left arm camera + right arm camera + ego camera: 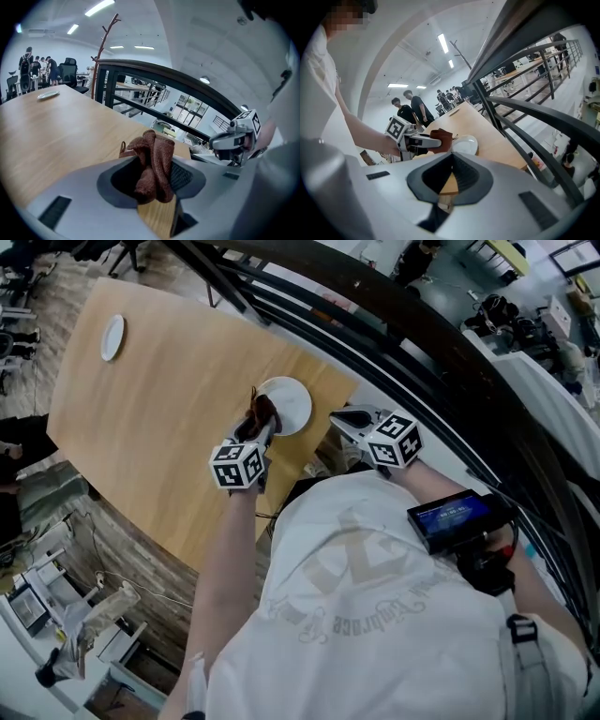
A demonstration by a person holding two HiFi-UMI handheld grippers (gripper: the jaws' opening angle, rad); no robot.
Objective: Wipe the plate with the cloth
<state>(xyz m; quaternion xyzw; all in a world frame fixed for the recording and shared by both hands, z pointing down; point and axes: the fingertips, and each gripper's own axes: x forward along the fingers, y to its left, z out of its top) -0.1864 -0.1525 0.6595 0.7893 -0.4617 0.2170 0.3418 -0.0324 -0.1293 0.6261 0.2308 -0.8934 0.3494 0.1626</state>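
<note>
Left tongs [154, 180] clamped on brown cloth [153, 159] | cloth at left rim of white plate [294, 404] (contact unclear) on wooden surface [169, 399] | right tongs [452, 157] together, empty, near plate

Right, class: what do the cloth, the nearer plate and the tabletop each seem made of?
Cloth: brown textile, matte, fuzzy weave, bunched in soft folds.
Nearer plate: likely glazed ceramic, white with a smooth sheen.
Tabletop: light wood or wood-look laminate; faint grain streaks.
</note>
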